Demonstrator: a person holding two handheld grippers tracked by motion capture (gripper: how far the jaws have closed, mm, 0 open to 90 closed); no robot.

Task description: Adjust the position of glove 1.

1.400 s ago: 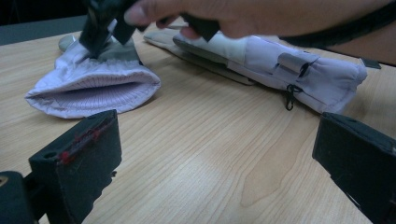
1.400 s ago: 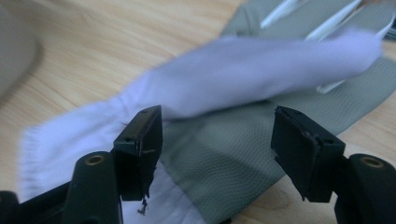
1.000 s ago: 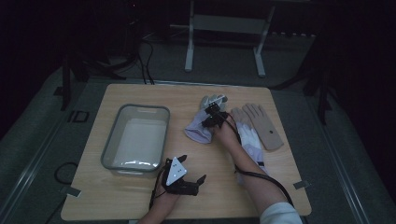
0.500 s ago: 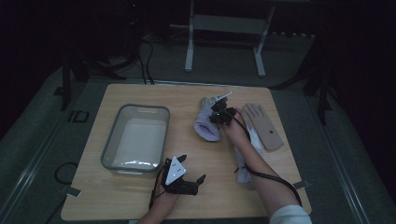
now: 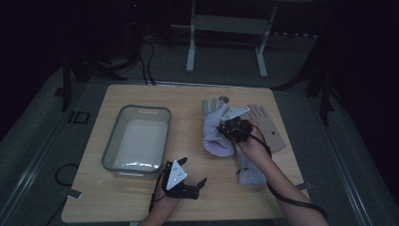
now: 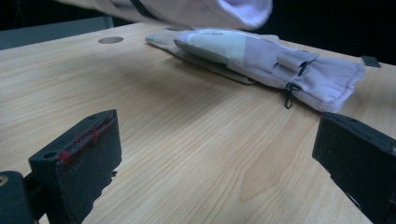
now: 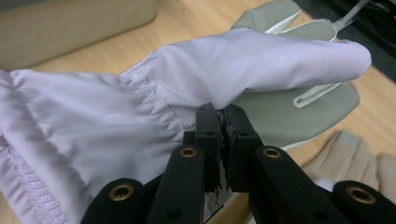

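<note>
While the lavender glove [image 5: 217, 133] is pinched by its fabric in the clenched right gripper [image 5: 234, 128] and held just off the worktop [image 5: 188, 101], the tub [image 5: 136, 140] isn't reached yet. Another glove [image 6: 280, 65] is left lying; the left gripper [image 5: 190, 178] is parked, released.

A grey tub [image 5: 136, 141] stands on the left half of the wooden tabletop [image 5: 188, 101], with nothing visible in it. A tan glove [image 5: 268, 127] lies flat at the right of the frame, and another pale glove [image 5: 249, 172] lies below it. Cables [image 5: 150, 54] run over the dark floor at the top, beside a white stand [image 5: 226, 28].
</note>
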